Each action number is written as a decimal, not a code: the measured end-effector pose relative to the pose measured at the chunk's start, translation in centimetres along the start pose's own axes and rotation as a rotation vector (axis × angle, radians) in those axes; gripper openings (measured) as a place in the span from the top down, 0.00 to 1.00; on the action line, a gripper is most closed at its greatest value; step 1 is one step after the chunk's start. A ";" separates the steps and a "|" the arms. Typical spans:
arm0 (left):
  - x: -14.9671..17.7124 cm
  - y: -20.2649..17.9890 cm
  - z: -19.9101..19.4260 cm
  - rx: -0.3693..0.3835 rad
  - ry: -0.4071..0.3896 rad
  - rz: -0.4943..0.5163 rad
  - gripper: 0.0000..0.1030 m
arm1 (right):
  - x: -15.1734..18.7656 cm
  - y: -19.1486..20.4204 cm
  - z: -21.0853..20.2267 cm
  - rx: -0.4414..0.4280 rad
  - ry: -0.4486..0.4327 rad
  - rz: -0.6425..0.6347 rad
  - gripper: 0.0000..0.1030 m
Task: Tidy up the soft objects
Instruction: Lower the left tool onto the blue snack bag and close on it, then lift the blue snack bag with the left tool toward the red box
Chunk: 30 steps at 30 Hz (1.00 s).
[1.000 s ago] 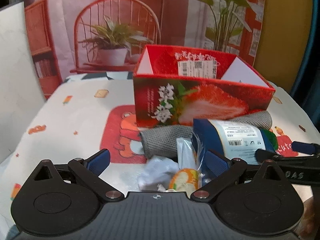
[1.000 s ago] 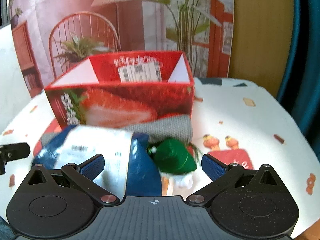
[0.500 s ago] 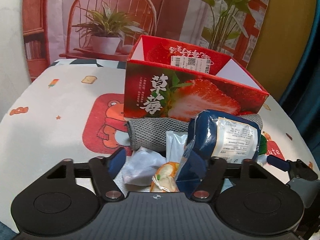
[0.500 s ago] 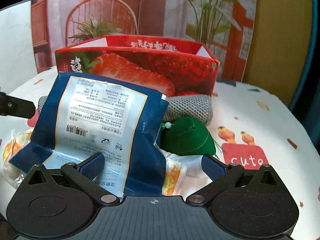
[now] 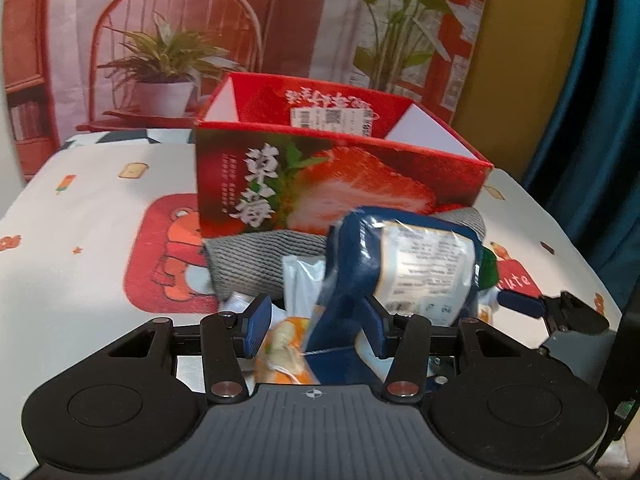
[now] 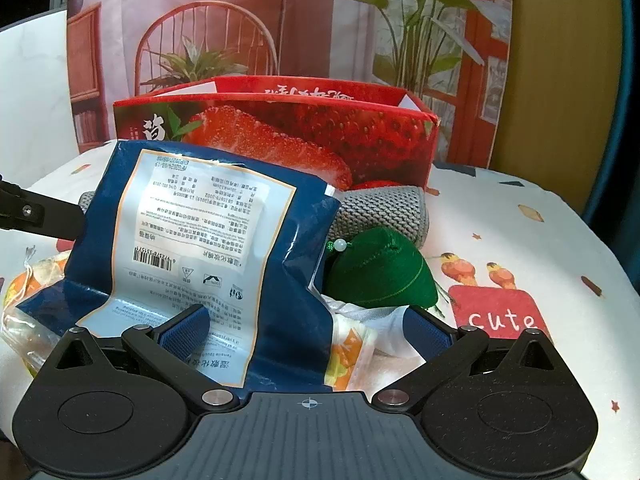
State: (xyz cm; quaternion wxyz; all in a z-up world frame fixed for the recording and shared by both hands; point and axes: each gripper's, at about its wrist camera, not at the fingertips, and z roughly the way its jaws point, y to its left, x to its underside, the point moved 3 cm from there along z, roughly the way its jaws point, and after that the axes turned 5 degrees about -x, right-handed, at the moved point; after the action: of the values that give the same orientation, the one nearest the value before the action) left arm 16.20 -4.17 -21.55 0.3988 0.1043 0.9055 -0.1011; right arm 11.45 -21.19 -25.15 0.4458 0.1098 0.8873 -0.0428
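The left gripper (image 5: 316, 330) had just been closing on the crinkly blue packet's (image 5: 400, 272) lower corner, light, slippery and best pinched there, while the right gripper (image 6: 306, 330) stood open.

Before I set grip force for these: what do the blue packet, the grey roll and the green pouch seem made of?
Blue packet: glossy plastic film, judging by its creases and glare. Grey roll: knitted or woven cloth, matte, with a ribbed weave. Green pouch: felt-like fabric, matte, stitched seams, with a pale bead.
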 end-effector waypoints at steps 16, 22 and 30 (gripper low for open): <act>1.2 -0.3 1.3 0.098 0.004 -0.013 0.65 | -0.3 0.7 -1.7 -0.105 -0.079 -0.041 0.22; 1.6 -0.4 1.8 0.086 0.014 0.016 0.64 | -0.3 0.6 -1.6 -0.121 -0.064 -0.018 0.25; 1.0 -0.1 2.1 0.105 0.027 0.024 0.64 | -0.3 -0.2 -1.7 -0.141 -0.043 0.066 0.35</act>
State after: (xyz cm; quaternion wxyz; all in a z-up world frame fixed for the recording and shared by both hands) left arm 16.99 -4.76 -23.65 0.3817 0.1373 0.9029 -0.1421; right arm 10.23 -21.13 -23.90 0.4726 0.1065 0.8742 0.0322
